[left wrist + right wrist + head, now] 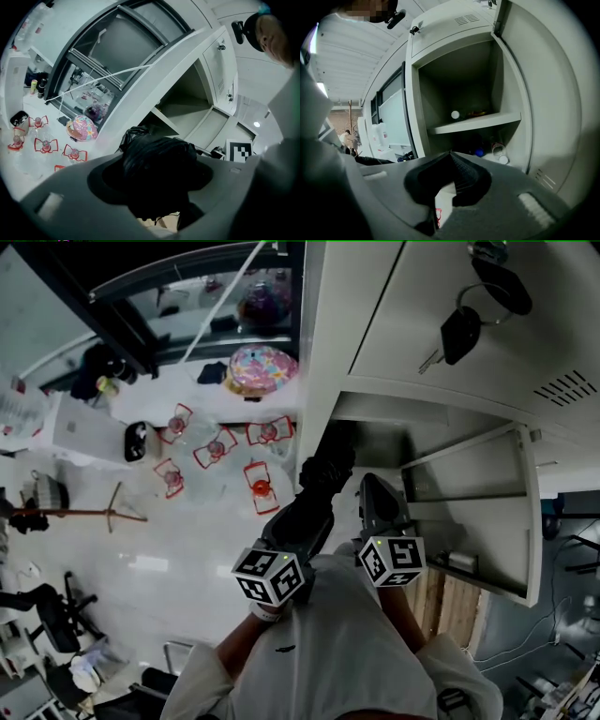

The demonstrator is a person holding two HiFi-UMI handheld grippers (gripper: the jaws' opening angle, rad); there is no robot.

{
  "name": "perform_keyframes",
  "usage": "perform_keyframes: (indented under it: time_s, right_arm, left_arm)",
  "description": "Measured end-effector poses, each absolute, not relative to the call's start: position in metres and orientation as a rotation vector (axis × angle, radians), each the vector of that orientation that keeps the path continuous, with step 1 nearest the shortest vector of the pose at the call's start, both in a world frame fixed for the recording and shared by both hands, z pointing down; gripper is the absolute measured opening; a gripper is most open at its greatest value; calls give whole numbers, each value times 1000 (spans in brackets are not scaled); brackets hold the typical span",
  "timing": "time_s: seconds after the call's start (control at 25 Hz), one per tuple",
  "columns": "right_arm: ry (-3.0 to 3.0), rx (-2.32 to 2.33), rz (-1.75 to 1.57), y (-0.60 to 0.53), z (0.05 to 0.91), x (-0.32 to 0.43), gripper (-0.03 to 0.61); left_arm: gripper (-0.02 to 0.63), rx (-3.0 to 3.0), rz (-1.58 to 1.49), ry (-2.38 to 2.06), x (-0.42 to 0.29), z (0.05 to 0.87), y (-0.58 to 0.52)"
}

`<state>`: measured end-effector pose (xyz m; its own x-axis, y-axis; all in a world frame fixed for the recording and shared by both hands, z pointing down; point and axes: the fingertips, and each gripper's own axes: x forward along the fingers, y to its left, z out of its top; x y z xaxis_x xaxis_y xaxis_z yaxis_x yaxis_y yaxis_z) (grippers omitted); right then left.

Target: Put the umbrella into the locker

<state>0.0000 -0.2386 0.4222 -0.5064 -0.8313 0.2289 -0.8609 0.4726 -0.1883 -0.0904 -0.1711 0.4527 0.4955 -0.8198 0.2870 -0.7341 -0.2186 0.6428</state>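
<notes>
Your left gripper (157, 158) has its jaws spread wide and clamped round a folded black umbrella (323, 474). The umbrella sticks out ahead of the jaws, its long axis in line with them. Its free end points at the open locker (454, 89) and lies near the left side of the opening. Your right gripper (451, 157), jaws pinched together and empty, sits just beside it, facing the shelf (473, 123). The left hand likely pushes the umbrella in, free end first.
</notes>
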Motion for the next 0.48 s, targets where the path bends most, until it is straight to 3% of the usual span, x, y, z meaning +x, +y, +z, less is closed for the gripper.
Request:
perform_keyframes:
  time_s: [0.48]
  right_arm:
    - [-2540,1632,451,-226,425,20,2]
  left_arm:
    - [313,2021,-123,-1237,-81,455,-169]
